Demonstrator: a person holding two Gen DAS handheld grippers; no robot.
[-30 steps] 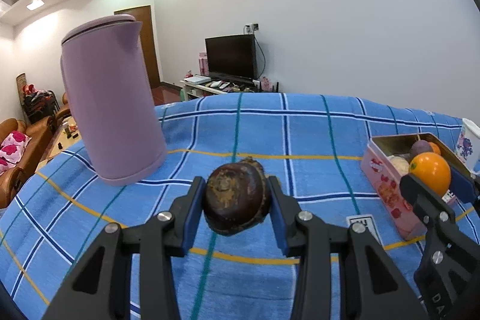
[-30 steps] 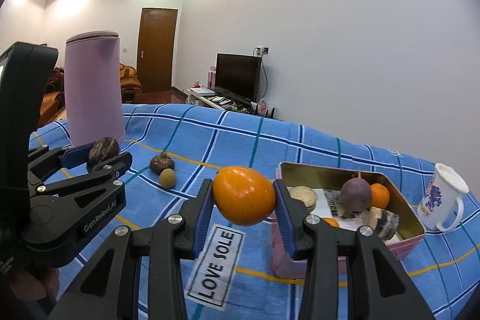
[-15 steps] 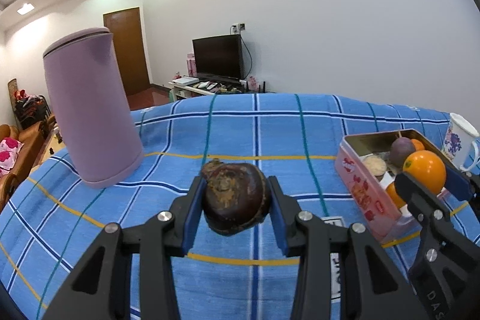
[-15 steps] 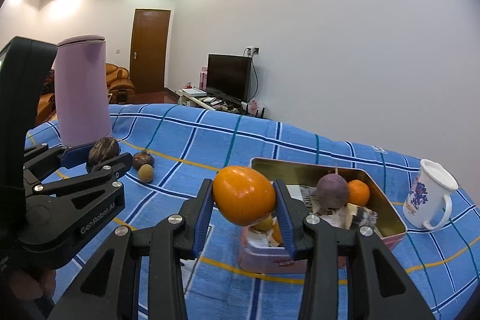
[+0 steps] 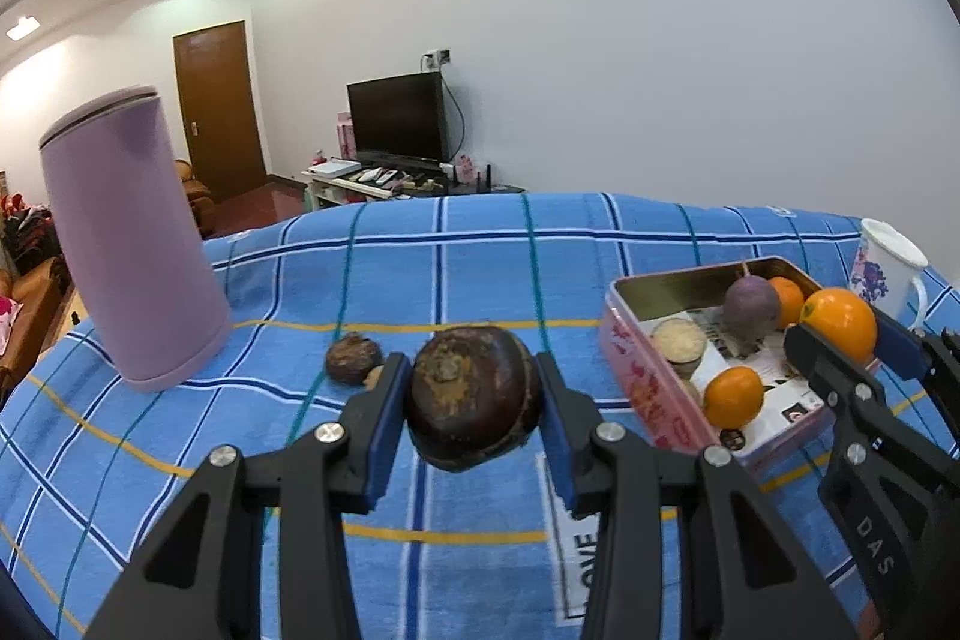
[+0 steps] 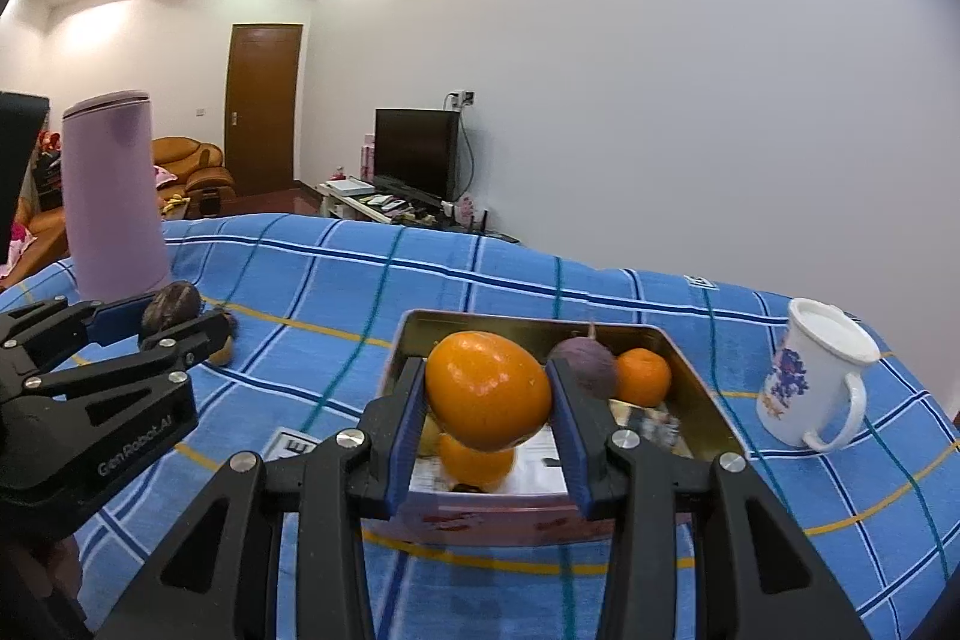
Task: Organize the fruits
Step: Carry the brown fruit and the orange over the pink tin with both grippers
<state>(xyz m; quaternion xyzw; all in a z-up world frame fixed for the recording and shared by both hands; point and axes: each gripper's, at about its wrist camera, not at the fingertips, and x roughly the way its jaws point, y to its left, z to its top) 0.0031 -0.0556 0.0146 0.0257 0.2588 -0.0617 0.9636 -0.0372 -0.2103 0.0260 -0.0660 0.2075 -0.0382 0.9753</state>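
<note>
Lilac plastic kettle [image 5: 129, 244] upright at far left on the blue plaid cloth [image 5: 480, 268] covering the surface. Just right of it, a small dark mangosteen [image 5: 354, 358] on the cloth, tiny tan fruit beside it. Left gripper [image 5: 474, 409] jaws pinching a dark brown mangosteen [image 5: 474, 394] above the cloth, its stem end facing the camera, long axis roughly side to side. Pink tin box [image 6: 540, 517] right of centre holds a purple fruit [image 6: 585, 367], small oranges, a pale round item. Right gripper [image 6: 487, 403] jaws clamped on a big orange [image 6: 487, 388] above the tin's near edge, long axis tilted, higher on the left. White floral mug [image 6: 810, 379] far right, upright, handle to the right. Room: white walls, TV on a low stand, brown door, leather sofa.
</note>
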